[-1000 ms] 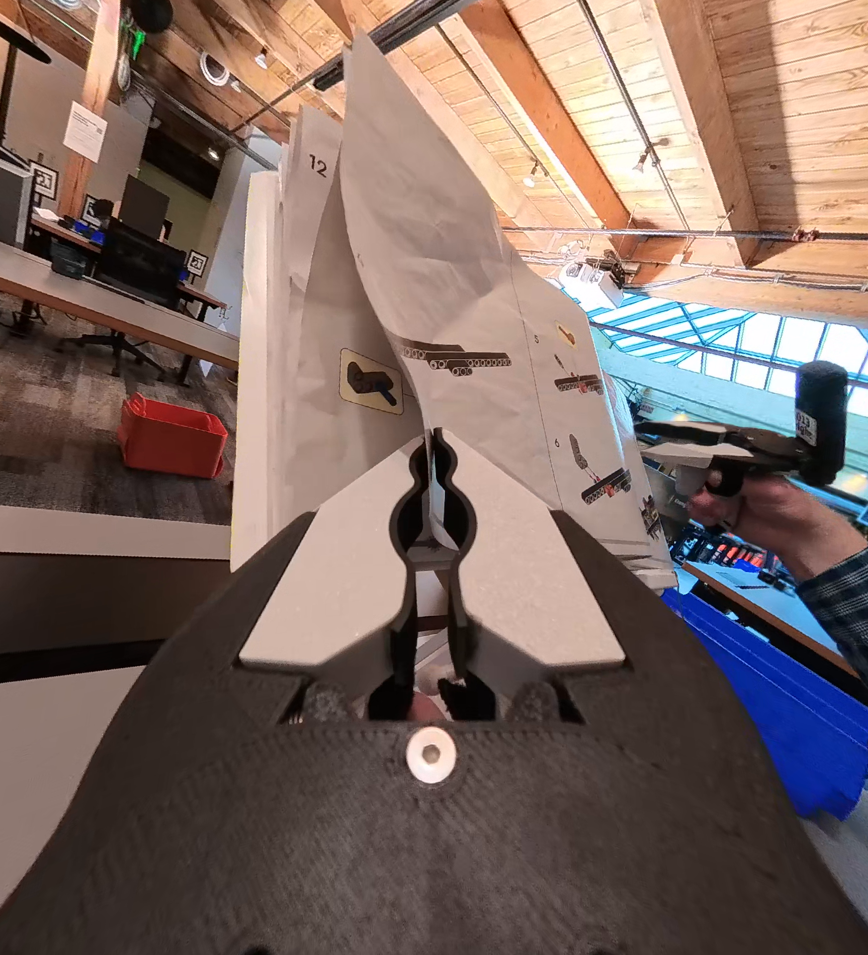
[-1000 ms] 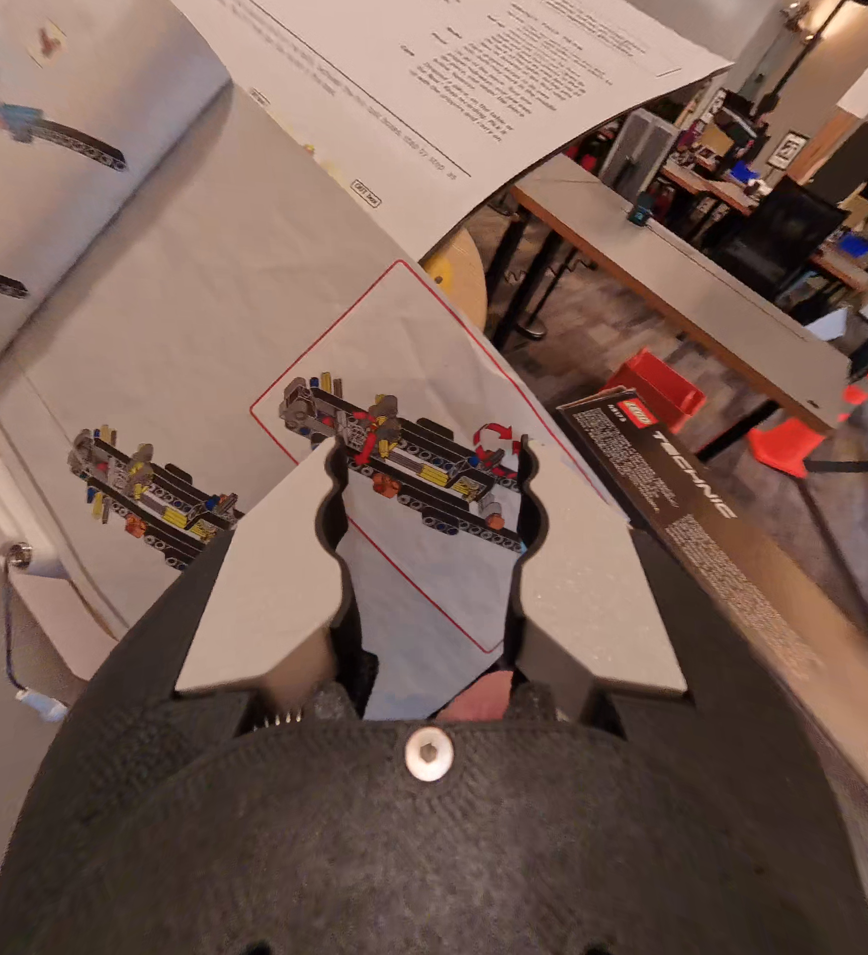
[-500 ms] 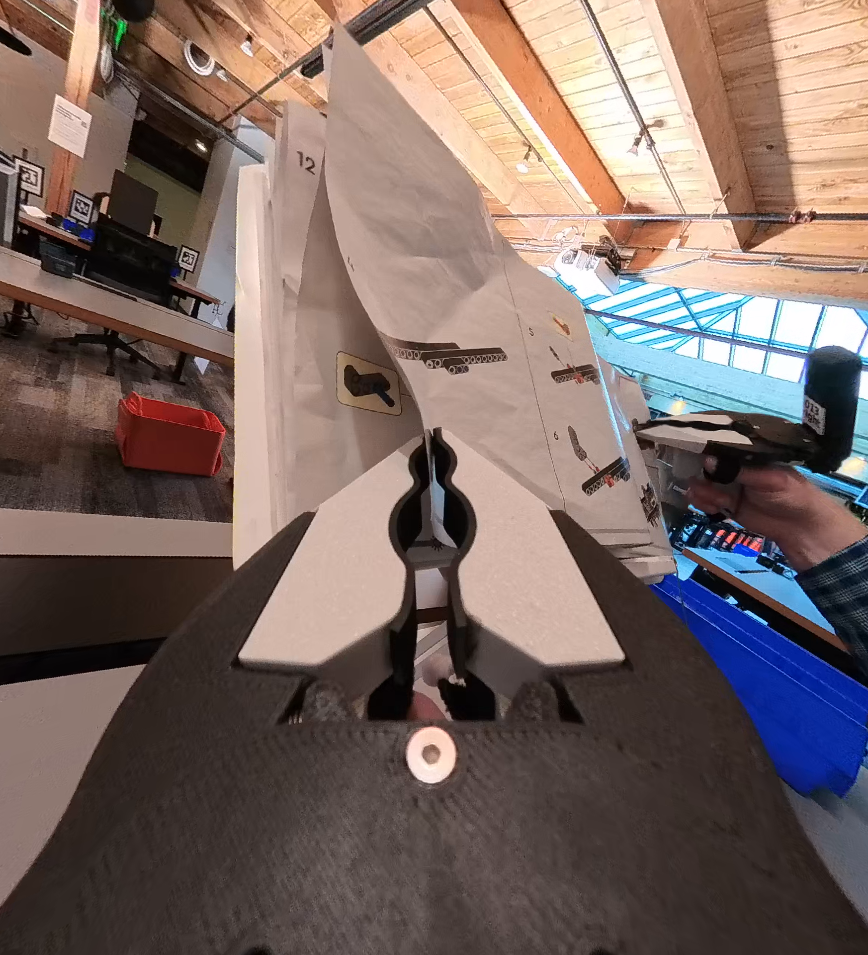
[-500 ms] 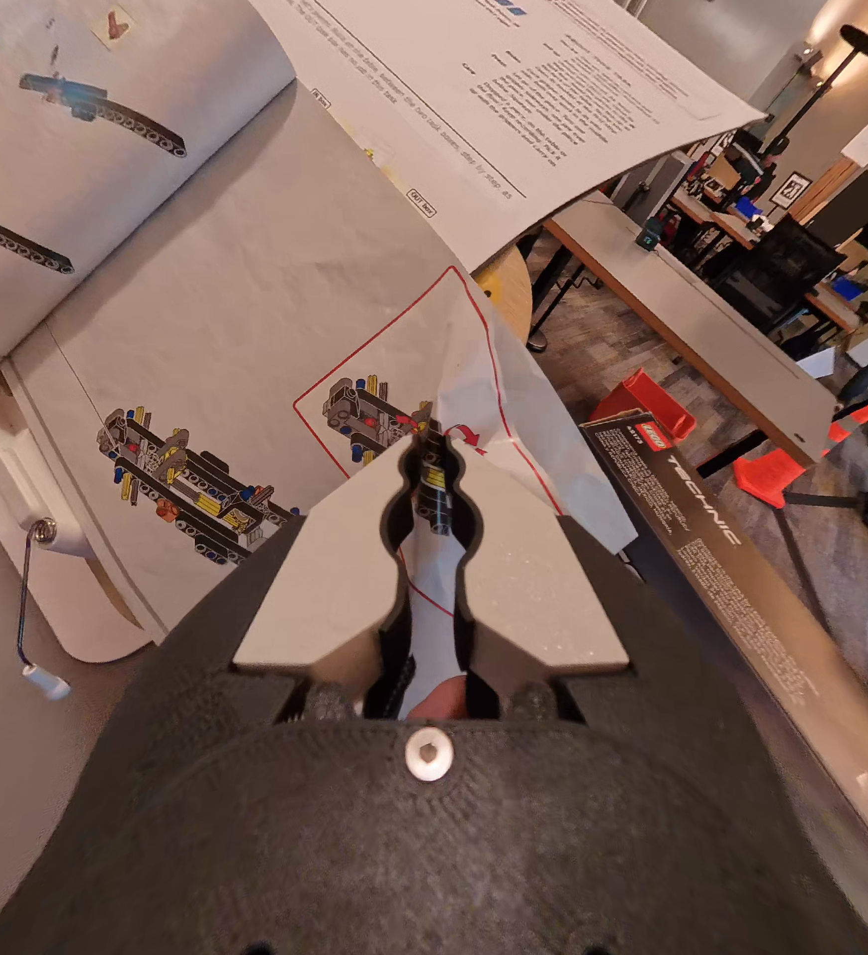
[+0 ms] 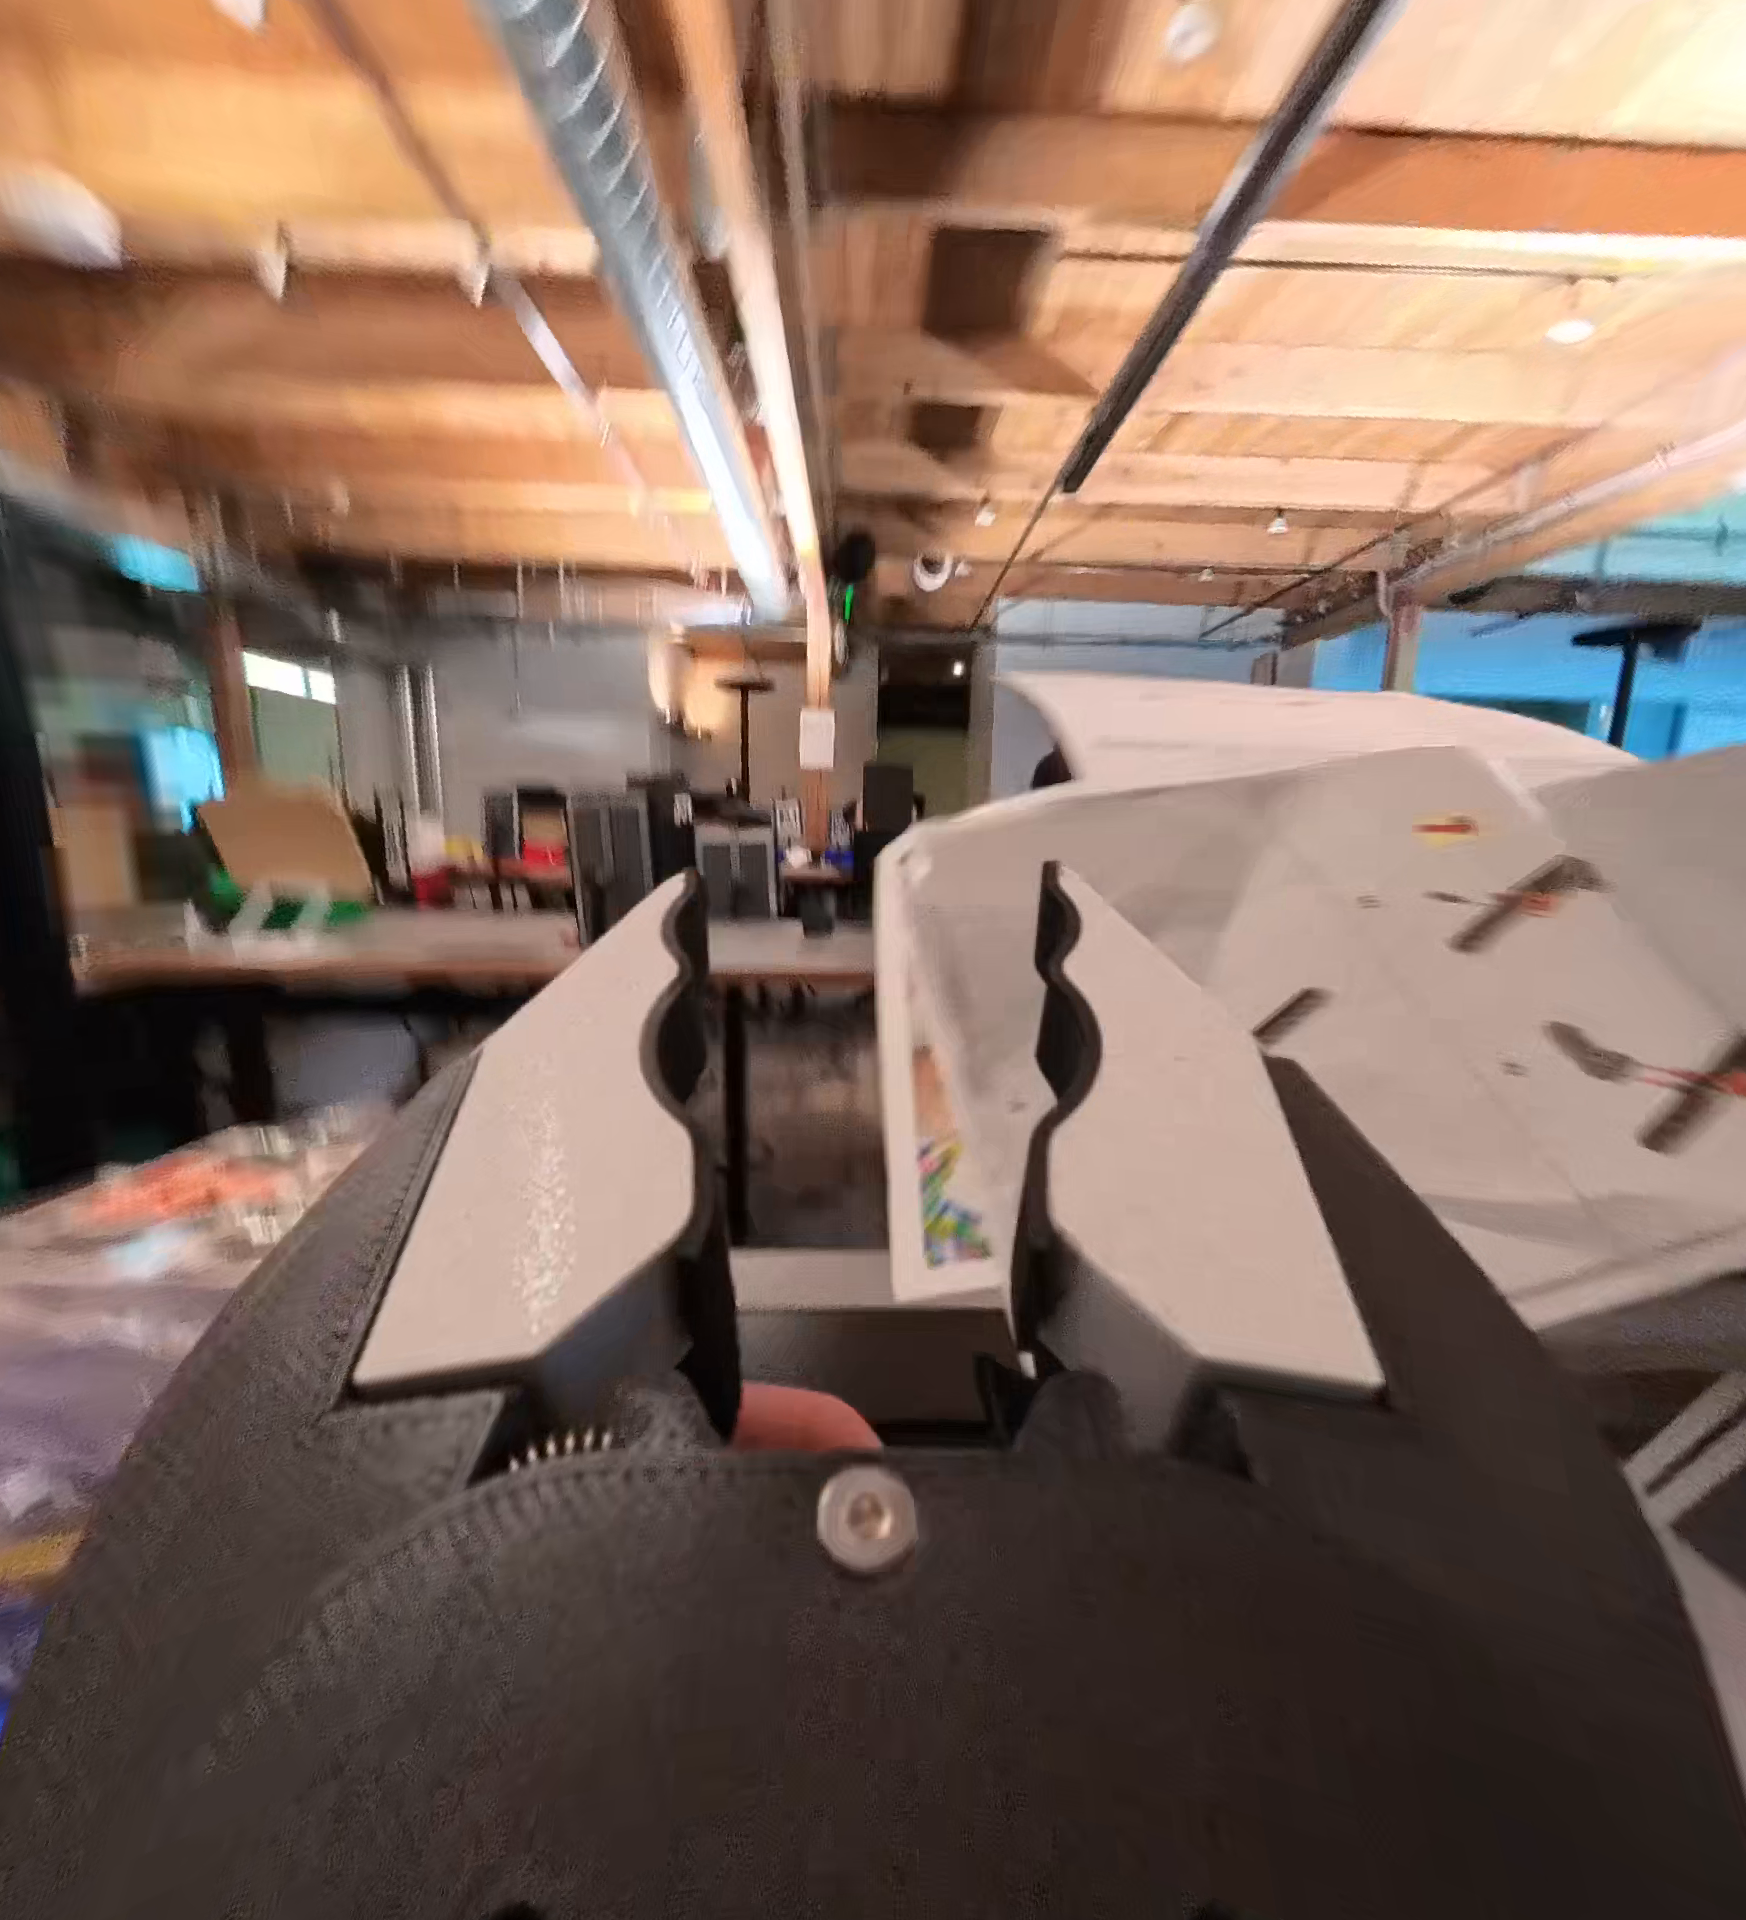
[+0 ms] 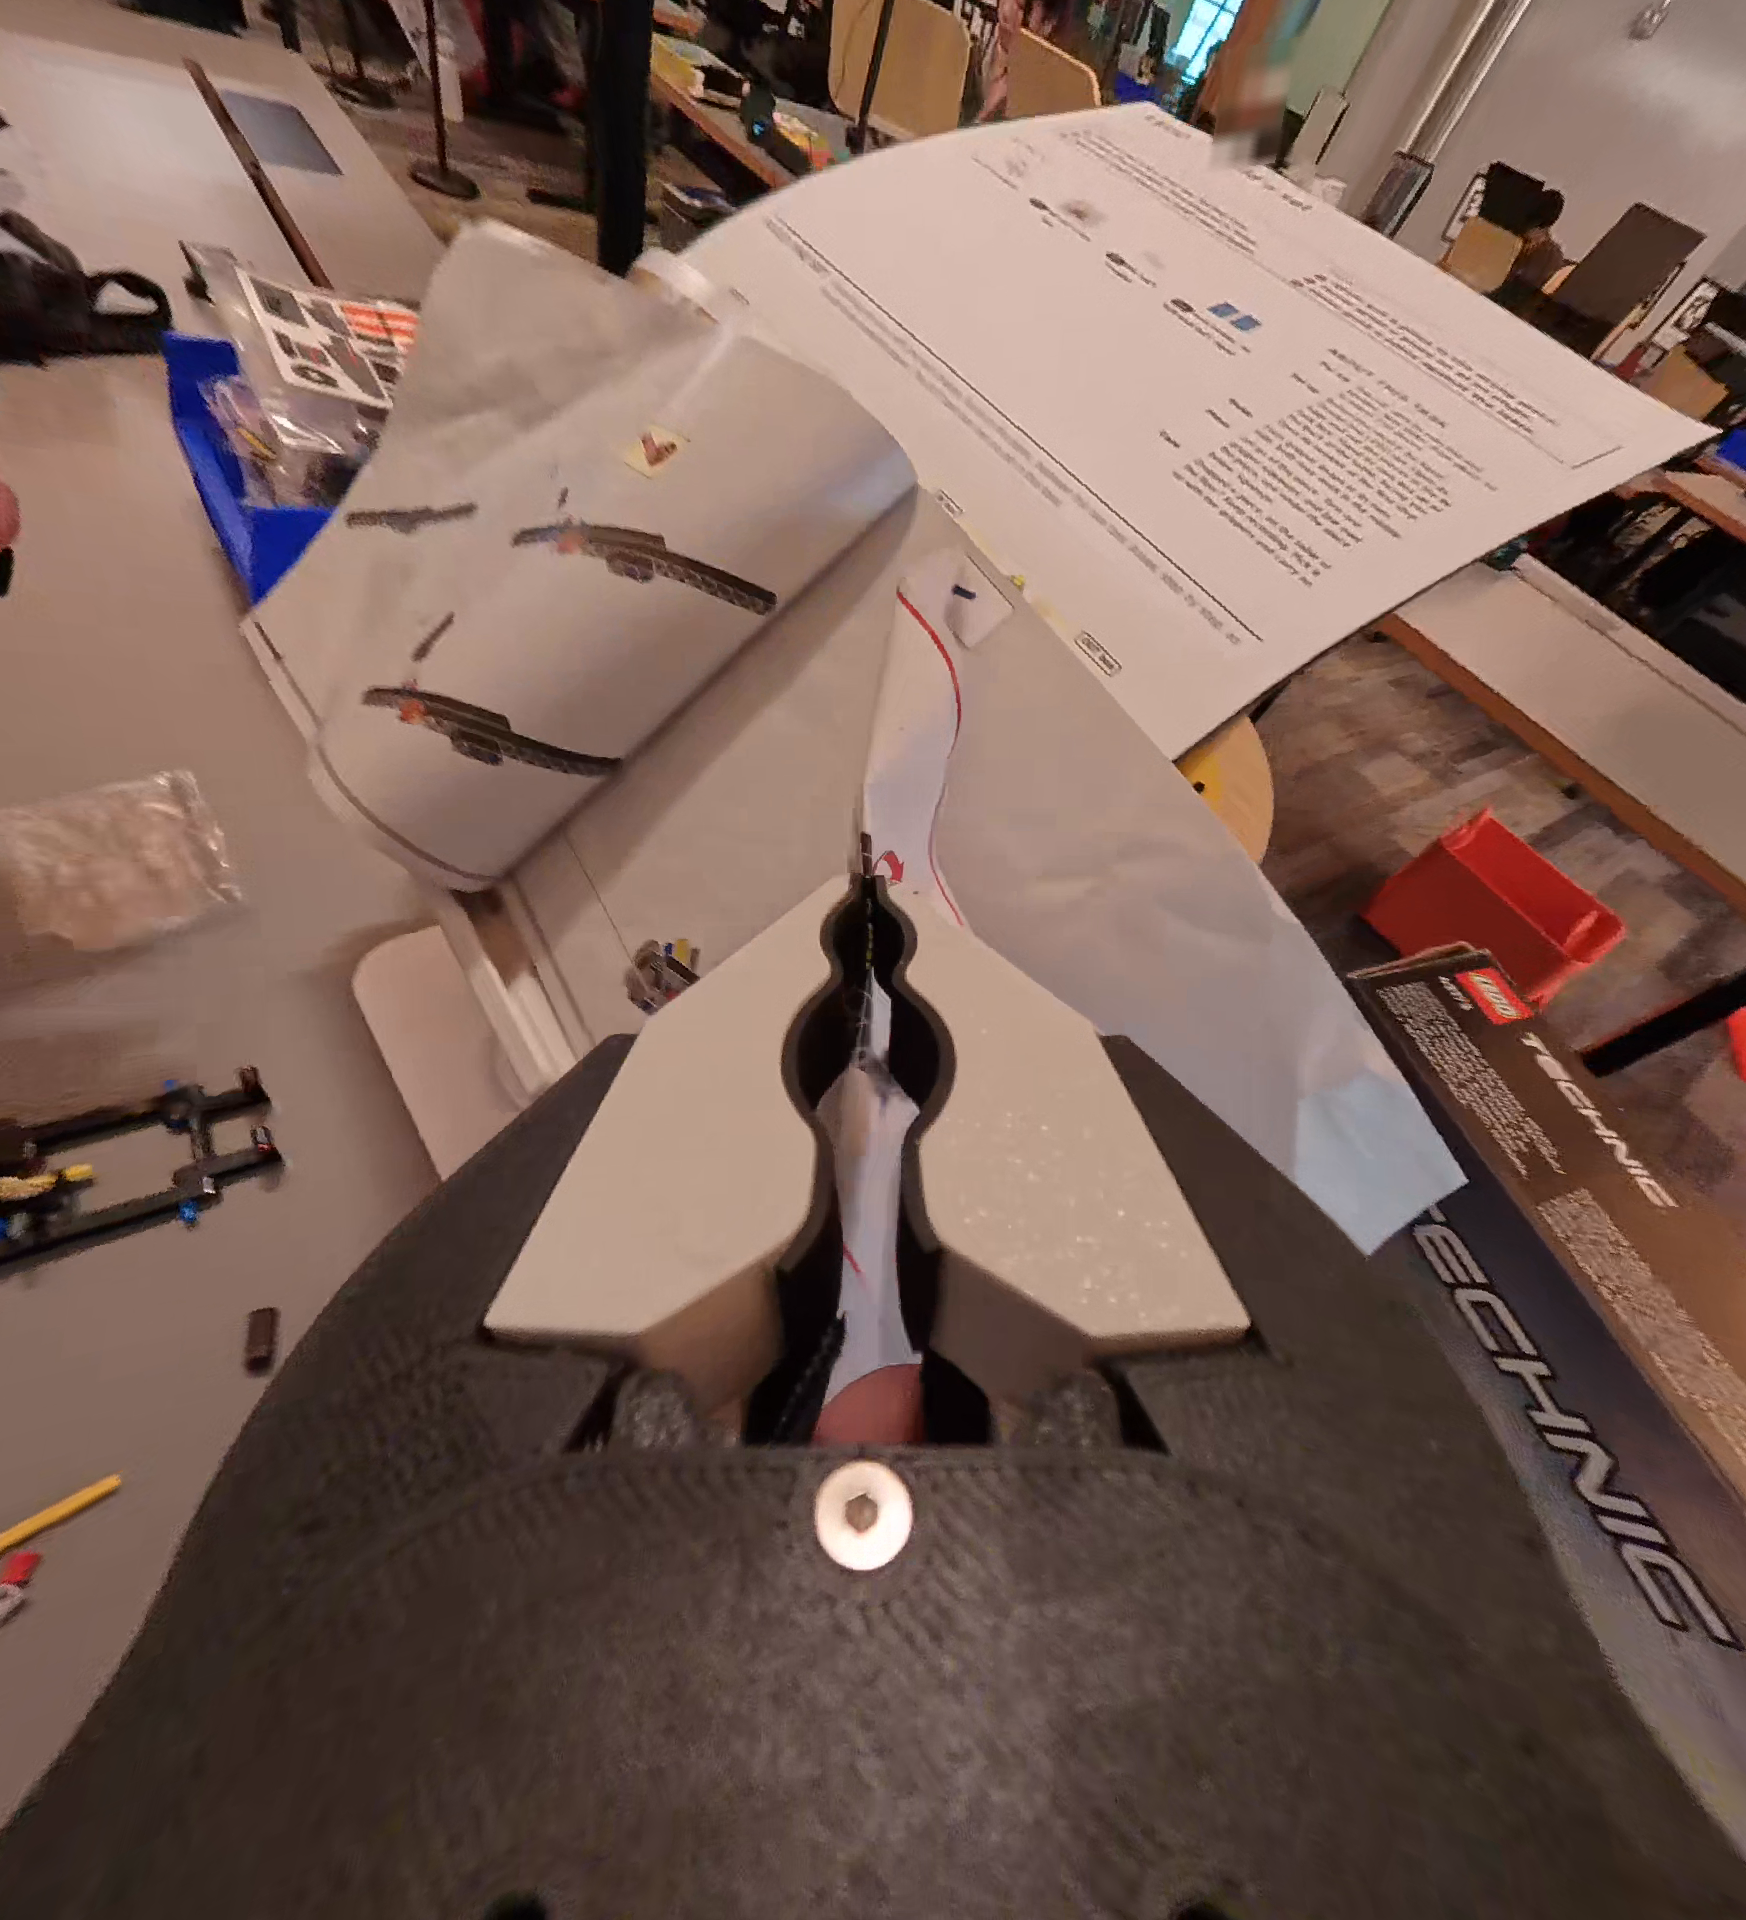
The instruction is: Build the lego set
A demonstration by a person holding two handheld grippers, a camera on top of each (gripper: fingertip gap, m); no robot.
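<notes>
Booklet page (image 6: 1108, 935) pinched in right tongs (image 6: 867, 883)

White manual page (image 6: 1108, 935) (red outline), blue bin (image 6: 225, 488), red crate (image 6: 1492, 914).

The open booklet (image 6: 578, 623) stands on the table (image 6: 121, 727), a bin (image 6: 225, 468) behind its left edge. A bag (image 6: 110, 857) lies left of it, the half-built frame (image 6: 90, 1174) nearer. The box (image 6: 1575, 1195) lies along the right.

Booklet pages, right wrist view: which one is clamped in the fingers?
The red-outlined page, pinched at its edge in the right gripper and curling up. The page with black beam drawings lies free, rolled over to the left.
</notes>
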